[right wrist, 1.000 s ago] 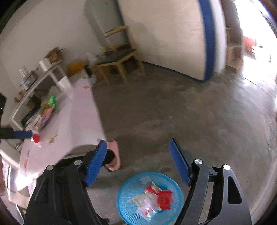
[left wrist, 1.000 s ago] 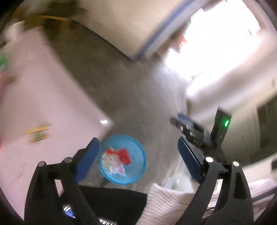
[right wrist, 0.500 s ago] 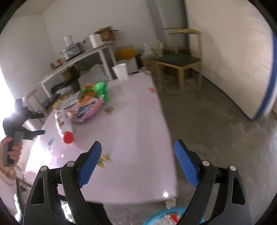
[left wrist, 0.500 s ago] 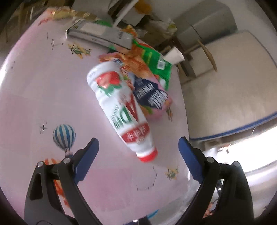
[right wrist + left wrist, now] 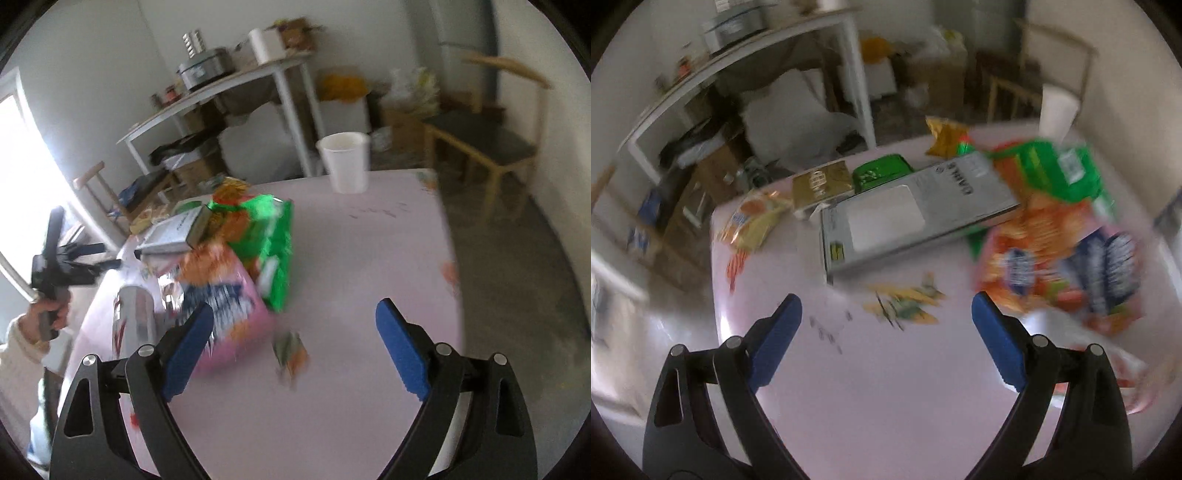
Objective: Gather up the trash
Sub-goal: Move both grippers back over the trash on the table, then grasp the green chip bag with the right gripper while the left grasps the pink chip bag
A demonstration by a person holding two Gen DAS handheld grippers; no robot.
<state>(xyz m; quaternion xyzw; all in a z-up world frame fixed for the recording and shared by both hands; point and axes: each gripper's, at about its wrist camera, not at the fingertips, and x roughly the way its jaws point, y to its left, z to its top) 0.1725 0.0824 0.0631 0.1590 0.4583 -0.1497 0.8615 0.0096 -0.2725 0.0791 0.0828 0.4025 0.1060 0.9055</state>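
Trash lies on a pink table (image 5: 886, 387). In the left wrist view I see a grey flat box (image 5: 908, 214), a pink-orange snack bag (image 5: 1067, 262), a green bag (image 5: 1060, 170), a gold packet (image 5: 822, 182) and a yellow wrapper (image 5: 753, 221). My left gripper (image 5: 886, 325) is open and empty above the table, short of the grey box. My right gripper (image 5: 293, 332) is open and empty above the table (image 5: 369, 258), beside the pink snack bag (image 5: 225, 299), the green bag (image 5: 273, 243) and a lying bottle (image 5: 135, 321). The left gripper also shows in the right wrist view (image 5: 110, 254).
A white paper cup (image 5: 347, 162) stands at the table's far edge. A white shelf table (image 5: 221, 88) with clutter, boxes and a wooden chair (image 5: 491, 144) stand behind. The table's right edge drops to the concrete floor (image 5: 535, 277).
Both grippers have swung up from the blue basket on the floor to the tabletop and moved closer to the trash pile. Both have stayed open.
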